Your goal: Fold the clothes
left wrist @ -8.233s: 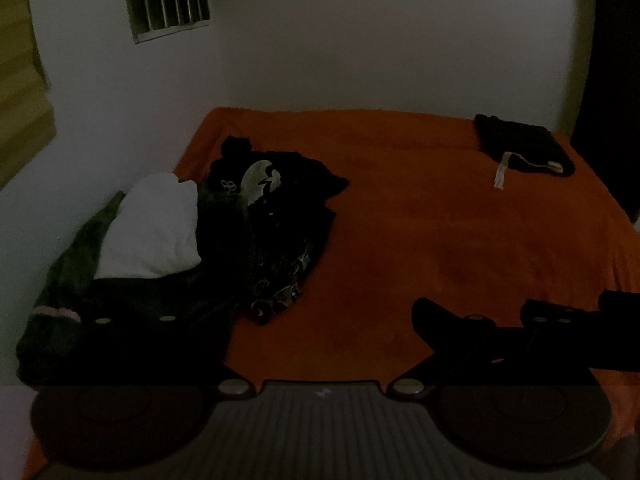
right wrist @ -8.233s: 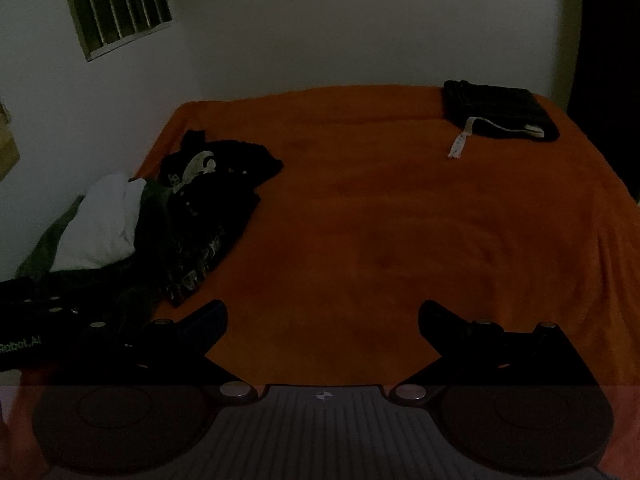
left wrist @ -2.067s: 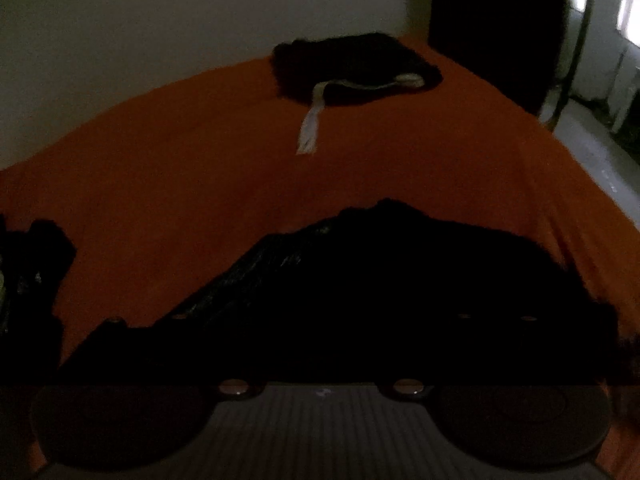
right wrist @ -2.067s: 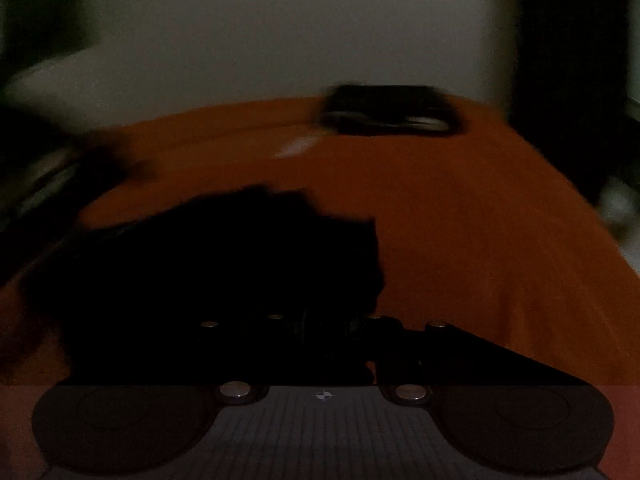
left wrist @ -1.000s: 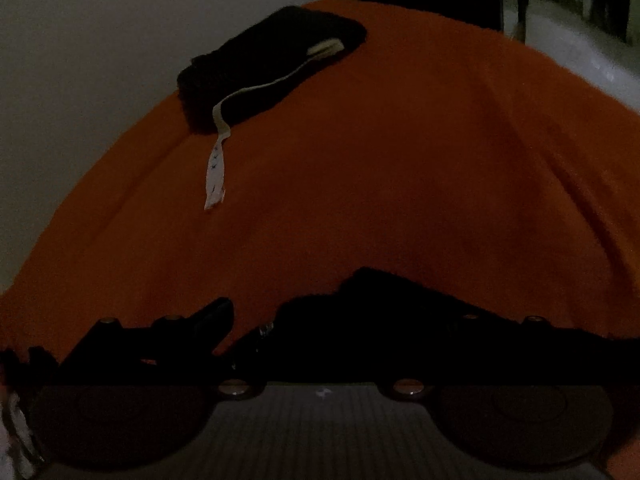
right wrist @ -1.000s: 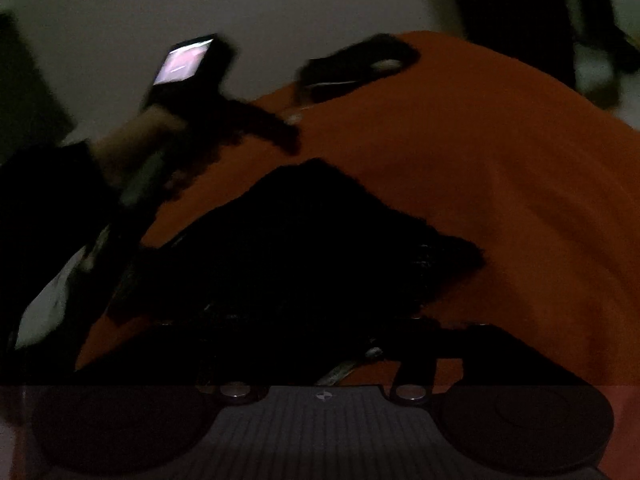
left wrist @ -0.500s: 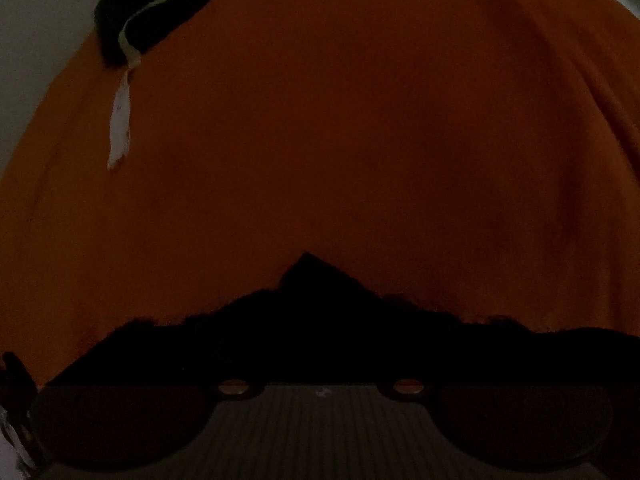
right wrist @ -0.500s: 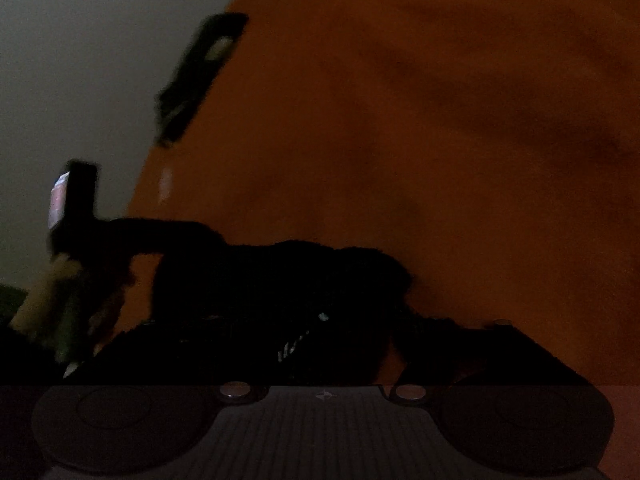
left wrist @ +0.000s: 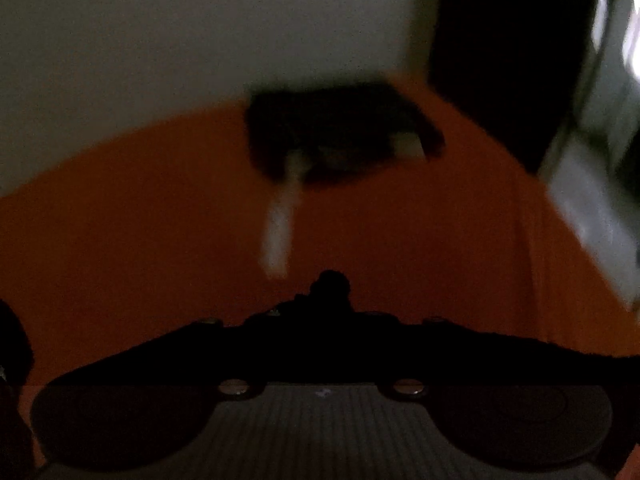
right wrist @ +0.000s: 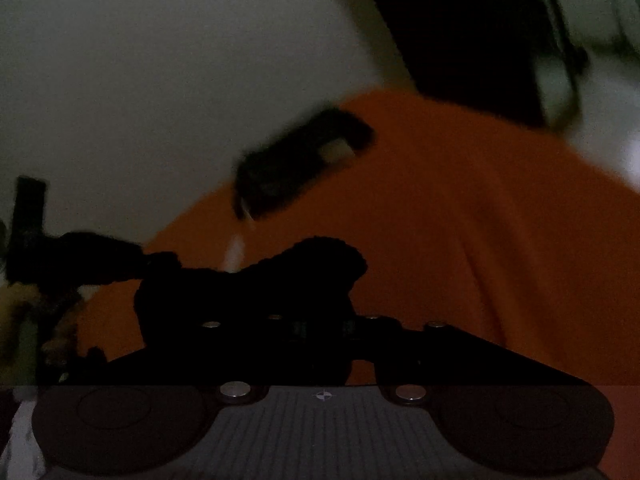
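Although both views are dim and smeared by motion, the main elements can be told apart. Left wrist view, from left to right: a pale wall [left wrist: 160, 40] rises behind the bed, whose orange bedspread [left wrist: 120, 220] fills the middle band. At bottom centre, the left claw [left wrist: 326, 316] is closing, its two dark fingers drawn almost together. A small nub of the black garment [left wrist: 330, 284] stands up between the tips, so the claw is pinching cloth, and more of the same dark fabric trails off low to either side of the fingers. Farther back, near the wall, a folded dark garment [left wrist: 340, 132] lies flat on the bedspread, well apart from the claw. A white strip [left wrist: 278, 232] runs from its near edge toward the camera. To the right stands a tall dark shape [left wrist: 500, 40] at the bed's far corner; what it is cannot be told.

Right wrist view, from left to right: the person's left hand [right wrist: 24, 312] appears at the edge, holding the left tool, whose fingers point rightward and grip one end of the black garment. From there the cloth runs across to a rumpled hump above the right claw [right wrist: 324, 328]. This claw is also closing, its fingers nearly pressed together with the black fabric bunched between and over them. The garment is thus held up off the bedspread between the two claws. The folded dark garment shows beyond, tilted by the camera's angle.
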A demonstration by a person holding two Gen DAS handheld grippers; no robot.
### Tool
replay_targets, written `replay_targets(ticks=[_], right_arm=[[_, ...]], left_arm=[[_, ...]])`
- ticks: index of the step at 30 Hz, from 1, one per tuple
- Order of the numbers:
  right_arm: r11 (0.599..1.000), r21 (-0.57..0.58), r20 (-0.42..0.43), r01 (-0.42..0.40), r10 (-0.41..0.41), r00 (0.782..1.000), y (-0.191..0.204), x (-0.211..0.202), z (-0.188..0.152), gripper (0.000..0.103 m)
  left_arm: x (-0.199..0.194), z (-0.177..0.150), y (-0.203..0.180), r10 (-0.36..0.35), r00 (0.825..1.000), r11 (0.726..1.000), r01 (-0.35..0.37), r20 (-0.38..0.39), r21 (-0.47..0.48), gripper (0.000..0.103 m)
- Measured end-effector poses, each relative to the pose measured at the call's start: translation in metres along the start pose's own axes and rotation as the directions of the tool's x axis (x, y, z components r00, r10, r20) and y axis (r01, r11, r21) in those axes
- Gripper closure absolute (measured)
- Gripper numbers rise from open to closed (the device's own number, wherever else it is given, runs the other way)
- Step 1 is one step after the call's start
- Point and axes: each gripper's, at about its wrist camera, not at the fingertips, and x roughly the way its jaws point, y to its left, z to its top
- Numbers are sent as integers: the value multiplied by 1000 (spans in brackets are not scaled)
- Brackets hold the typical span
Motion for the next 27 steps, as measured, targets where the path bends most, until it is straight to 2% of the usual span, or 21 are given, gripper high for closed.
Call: replay_targets(ticks=[1,3,6,9,11,12,13,14,15,16,18,20,21,22,23,24,25,26,27], right_arm=[[999,-38,36,-12,13,999,19,4,23,91],[996,-78,113,-49,57,992,55,4,65,91],[982,-163,239,-95,133,962,109,-19,116,91],[950,-298,358,-98,206,911,153,-61,135,91],[927,-369,422,-67,231,877,170,-93,132,91],[917,-394,429,-68,248,869,172,-106,126,91],[910,-407,415,-79,261,871,171,-113,116,91],[903,-419,398,-91,274,875,169,-119,105,91],[896,-431,382,-104,286,879,168,-125,94,91],[887,-449,345,-104,280,896,163,-125,78,91],[878,-468,252,-97,238,938,150,-117,40,89],[888,-449,108,-99,164,981,128,-99,-6,87],[893,-439,34,-97,125,992,117,-89,-28,85],[897,-433,-38,-85,75,996,104,-79,-53,82],[896,-440,-101,-63,21,995,94,-72,-76,82],[891,-452,-154,-38,-36,987,83,-68,-100,81],[889,-457,-193,-17,-81,978,72,-68,-122,76],[887,-461,-229,4,-123,966,60,-70,-144,65],[891,-454,-259,15,-148,954,50,-69,-159,60]], left_arm=[[-11,16,14,2,999,1000,0,50,-28,93],[-54,48,43,16,983,997,-1,183,-83,93],[-130,77,67,19,936,992,27,353,-124,95],[-200,79,82,9,863,991,60,506,-120,99],[-242,62,88,8,799,991,73,602,-109,100],[-261,48,90,7,762,992,77,648,-101,100],[-274,35,92,1,741,991,88,672,-99,100],[-283,19,94,-10,738,989,106,674,-102,100],[-285,2,97,-22,751,987,121,660,-104,100],[-279,-17,98,-32,779,987,123,626,-103,100],[-256,-58,99,-42,845,988,114,534,-103,99],[-222,-101,98,-53,914,988,106,402,-111,96],[-203,-124,97,-54,942,988,98,330,-117,91],[-184,-147,95,-48,964,990,81,260,-118,79],[-165,-173,92,-34,981,992,56,193,-110,72],[-149,-194,91,-15,990,995,28,143,-95,52],[-135,-212,91,8,995,997,0,102,-77,32],[-123,-228,90,26,997,998,-23,69,-50,24],[-112,-242,88,43,998,999,-43,40,-20,17]])
